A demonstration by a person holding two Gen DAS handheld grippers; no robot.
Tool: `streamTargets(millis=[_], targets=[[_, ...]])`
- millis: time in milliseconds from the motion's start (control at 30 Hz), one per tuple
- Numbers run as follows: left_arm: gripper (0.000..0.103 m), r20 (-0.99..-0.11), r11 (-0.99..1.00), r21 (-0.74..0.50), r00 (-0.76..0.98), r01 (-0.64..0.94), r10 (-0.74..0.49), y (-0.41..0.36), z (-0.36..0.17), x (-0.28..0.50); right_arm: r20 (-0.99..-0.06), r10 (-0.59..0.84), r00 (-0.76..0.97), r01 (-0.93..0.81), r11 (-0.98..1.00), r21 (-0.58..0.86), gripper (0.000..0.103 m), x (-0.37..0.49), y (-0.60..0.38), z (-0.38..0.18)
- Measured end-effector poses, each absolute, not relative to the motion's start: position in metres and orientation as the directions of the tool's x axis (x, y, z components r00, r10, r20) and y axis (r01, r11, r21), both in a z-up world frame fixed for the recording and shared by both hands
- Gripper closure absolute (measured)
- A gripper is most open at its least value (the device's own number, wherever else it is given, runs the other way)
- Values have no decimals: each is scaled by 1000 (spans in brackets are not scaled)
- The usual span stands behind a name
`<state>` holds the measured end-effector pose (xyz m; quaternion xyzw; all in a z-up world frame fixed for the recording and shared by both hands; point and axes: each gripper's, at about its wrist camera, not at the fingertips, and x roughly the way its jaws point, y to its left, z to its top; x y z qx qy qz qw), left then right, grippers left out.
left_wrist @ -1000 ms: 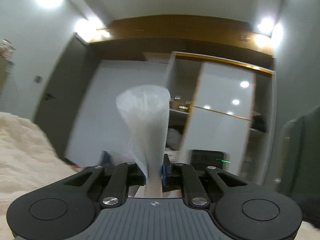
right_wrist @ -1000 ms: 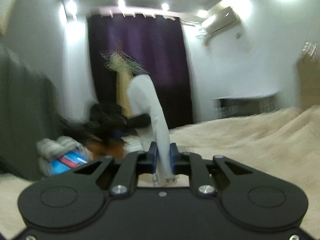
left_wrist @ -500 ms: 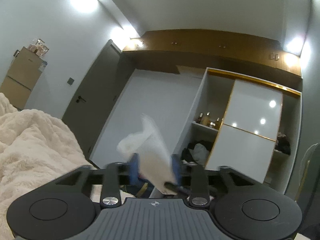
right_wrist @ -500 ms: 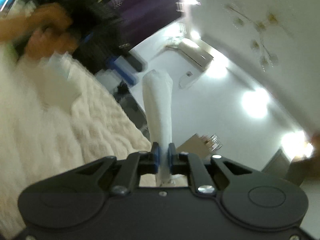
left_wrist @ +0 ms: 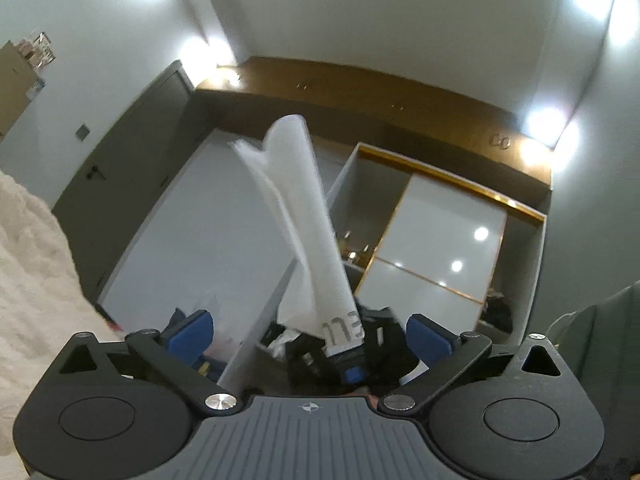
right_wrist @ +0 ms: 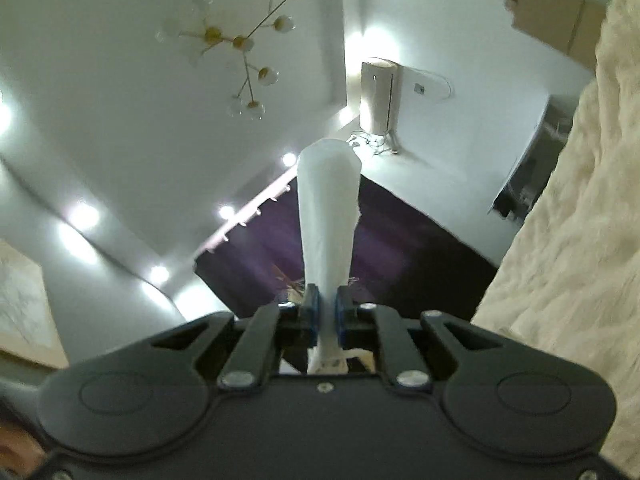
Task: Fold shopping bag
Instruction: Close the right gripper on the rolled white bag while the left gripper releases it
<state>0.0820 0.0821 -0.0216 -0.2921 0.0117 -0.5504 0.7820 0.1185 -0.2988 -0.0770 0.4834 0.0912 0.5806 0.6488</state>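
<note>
The white shopping bag (left_wrist: pixel 304 220) stands up as a narrow bunched strip between the wide-apart blue pads (left_wrist: pixel 188 332) of my left gripper (left_wrist: pixel 309 336), which is open and does not touch it. The strip's lower end, with grey print on it, sits in a black clamp with a blue tip (left_wrist: pixel 352 374) just below. In the right wrist view, my right gripper (right_wrist: pixel 328 308) is shut on the bag (right_wrist: pixel 328 216), which rises from its blue pads as a tapering white column. That view points up at the ceiling.
A cream fluffy blanket lies at the left (left_wrist: pixel 32 280) and runs along the right (right_wrist: pixel 568 240). Ahead of the left gripper are a wardrobe with white doors (left_wrist: pixel 432 252) and a grey door (left_wrist: pixel 120 184). Purple curtains (right_wrist: pixel 392 248) and a chandelier (right_wrist: pixel 240 44) show above the right gripper.
My left gripper has opened and let go of the bag. The right gripper, still shut on the bag, has swung upward toward the ceiling.
</note>
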Motion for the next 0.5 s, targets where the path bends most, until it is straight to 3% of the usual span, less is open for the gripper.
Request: streamTargets(millis=[100, 200, 300, 433, 500], targets=[[2, 321, 239, -473, 419, 848, -849, 86, -21, 79, 425, 843, 328, -678, -103, 728, 95, 119, -300, -81], [28, 306, 261, -465, 431, 846, -849, 86, -18, 74, 389, 842, 374, -718, -3, 696, 95, 111, -304, -78], [41, 257, 291, -447, 433, 846, -864, 80, -14, 70, 386, 844, 372, -737, 16, 676, 95, 101, -295, -72], [89, 212, 307, -412, 419, 858, -883, 76, -11, 65, 379, 839, 391, -753, 55, 655, 95, 86, -291, -61], [90, 189, 312, -388, 406, 867, -894, 77, -8, 61, 375, 839, 395, -760, 69, 646, 95, 85, -289, -58]])
